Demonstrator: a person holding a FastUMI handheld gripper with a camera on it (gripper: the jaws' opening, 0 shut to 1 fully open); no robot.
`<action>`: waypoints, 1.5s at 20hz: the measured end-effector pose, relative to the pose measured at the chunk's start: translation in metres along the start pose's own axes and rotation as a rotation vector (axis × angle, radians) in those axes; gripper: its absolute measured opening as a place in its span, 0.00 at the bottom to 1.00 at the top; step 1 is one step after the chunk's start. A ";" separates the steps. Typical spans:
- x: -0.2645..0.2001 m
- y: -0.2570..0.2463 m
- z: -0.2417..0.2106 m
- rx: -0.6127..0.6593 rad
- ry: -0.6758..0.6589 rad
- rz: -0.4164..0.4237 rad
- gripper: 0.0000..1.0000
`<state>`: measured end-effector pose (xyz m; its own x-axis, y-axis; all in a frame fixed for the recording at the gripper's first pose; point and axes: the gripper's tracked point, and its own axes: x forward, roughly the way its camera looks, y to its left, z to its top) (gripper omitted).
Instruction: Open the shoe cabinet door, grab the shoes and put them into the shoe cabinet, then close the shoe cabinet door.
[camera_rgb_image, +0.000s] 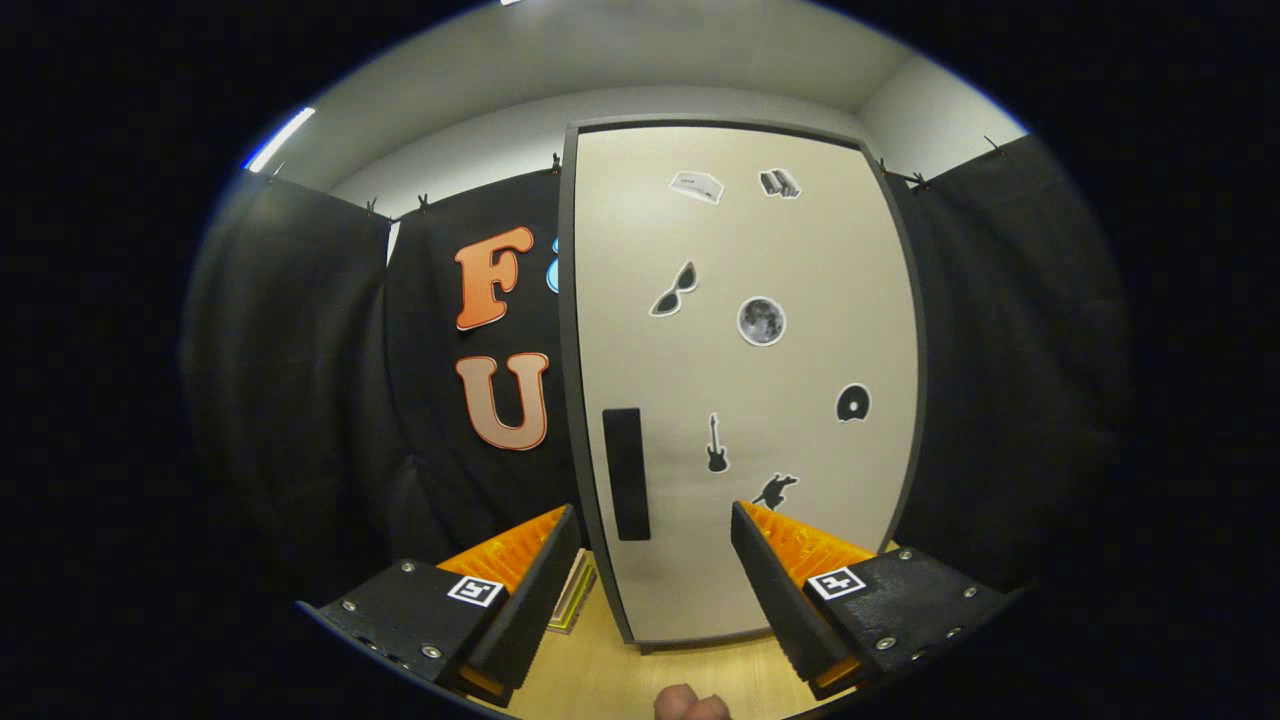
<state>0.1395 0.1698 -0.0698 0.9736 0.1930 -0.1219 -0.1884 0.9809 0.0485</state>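
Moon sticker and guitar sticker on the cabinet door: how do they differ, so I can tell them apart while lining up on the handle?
The moon sticker is round and grey with a pale rim; the guitar sticker is a thin, upright black shape. The moon sticker sits higher, above the handle's top; the guitar sticker sits level with the handle and nearer to it. The moon sticker is bigger. Both are stuck flat on the shut door, beyond the open tongs.

The gripper (655, 560) holds its fingers wide apart, nothing between them. Just ahead, the shut shoe cabinet door (790, 400) blocks the way; its dark handle (626, 473) stands unobstructed. Bare wooden floor (640, 675) lies open below the fingers.
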 end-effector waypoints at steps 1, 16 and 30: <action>-0.013 -0.007 0.000 -0.009 0.005 -0.013 0.95; -0.185 -0.123 0.006 -0.004 -0.023 -0.104 0.95; -0.232 -0.166 0.019 0.019 -0.079 -0.091 0.95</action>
<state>-0.0526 -0.0379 -0.0304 0.9939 0.0997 -0.0480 -0.0968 0.9935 0.0600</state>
